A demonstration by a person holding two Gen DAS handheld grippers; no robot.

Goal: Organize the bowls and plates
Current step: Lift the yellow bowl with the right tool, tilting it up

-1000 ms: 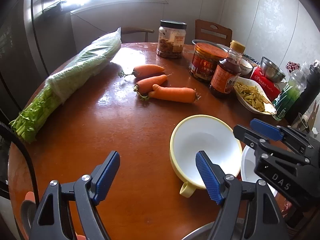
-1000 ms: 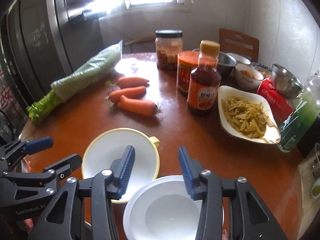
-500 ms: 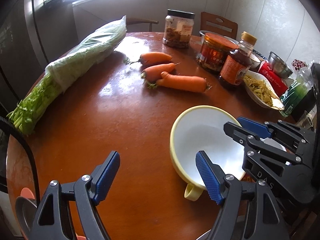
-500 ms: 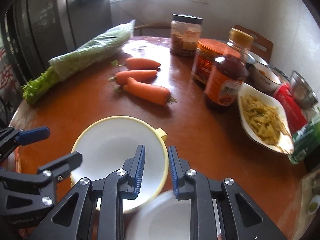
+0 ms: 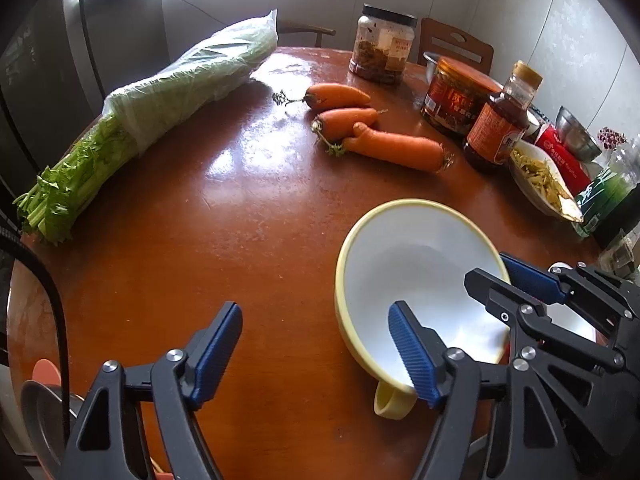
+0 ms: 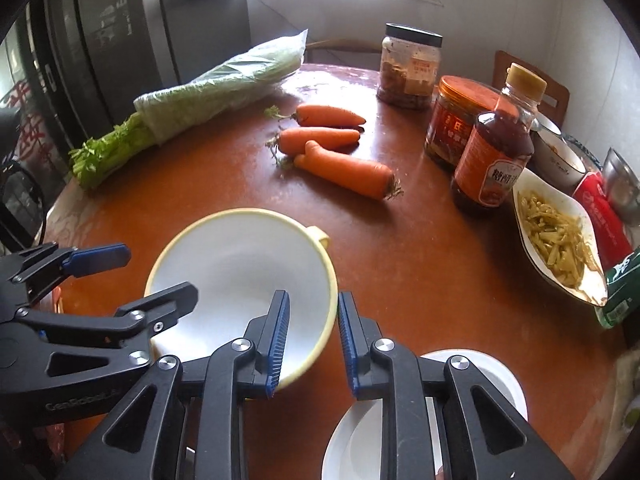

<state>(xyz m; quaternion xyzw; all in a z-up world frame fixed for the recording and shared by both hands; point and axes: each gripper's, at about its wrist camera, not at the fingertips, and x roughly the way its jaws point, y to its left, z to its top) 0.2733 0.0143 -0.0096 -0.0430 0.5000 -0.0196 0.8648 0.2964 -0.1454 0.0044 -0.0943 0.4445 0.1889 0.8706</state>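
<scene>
A yellow-rimmed white bowl (image 5: pixel 420 276) with a small yellow handle sits on the brown round table; it also shows in the right wrist view (image 6: pixel 240 276). My right gripper (image 6: pixel 312 340) straddles the bowl's near right rim, one finger inside and one outside, with a narrow gap between the pads. A white bowl (image 6: pixel 480 384) lies under my right gripper. My left gripper (image 5: pixel 316 352) is wide open and empty, low over the table just left of the yellow bowl; its right finger (image 5: pixel 412 356) overlaps the bowl's near rim.
Three carrots (image 5: pixel 360 128), bagged celery (image 5: pixel 168 96), two jars (image 5: pixel 384 50), a sauce bottle (image 5: pixel 500 120), a white dish of pickled vegetables (image 6: pixel 560 236), a red box (image 6: pixel 600 216) and steel bowls (image 6: pixel 620 184) crowd the far and right parts of the table (image 5: pixel 200 240).
My right gripper moved left from over the white bowl to the yellow bowl's rim and narrowed its fingers. My left gripper stayed open and shifted slightly.
</scene>
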